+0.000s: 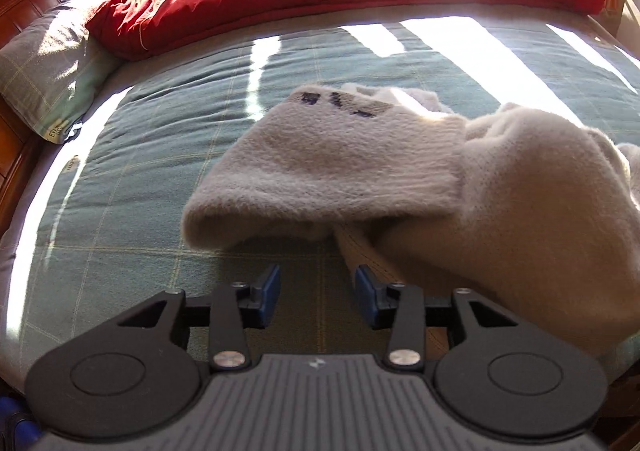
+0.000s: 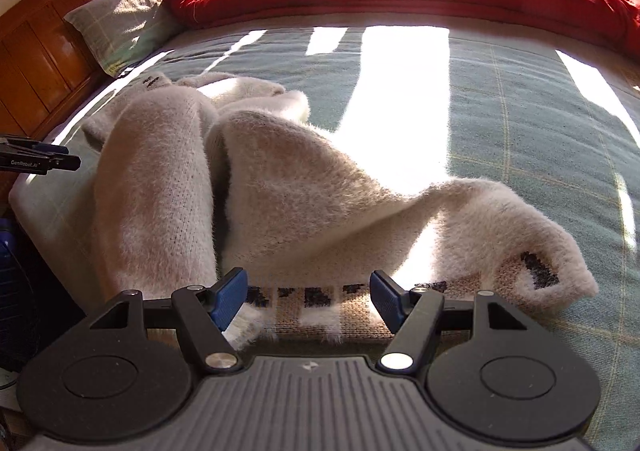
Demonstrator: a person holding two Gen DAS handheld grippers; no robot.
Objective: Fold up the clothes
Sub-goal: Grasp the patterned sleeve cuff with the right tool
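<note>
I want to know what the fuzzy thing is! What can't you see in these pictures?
- Fuzzy cream sweater: crumpled, so its whole shape is hidden by its own folds, both views.
- Its dark pattern: partly behind the right gripper, right wrist view.
- Pillow label: too small to read, left wrist view.
- Sweater's right side: cut off by the picture edge, left wrist view.
- Left gripper: open, touching nothing.

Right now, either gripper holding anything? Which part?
Nothing held. Left gripper open beside the cream sweater; right gripper open over its patterned hem, not closed on it.

Cream sweater (image 1: 400,171), left claw (image 1: 317,297) spread, empty
</note>
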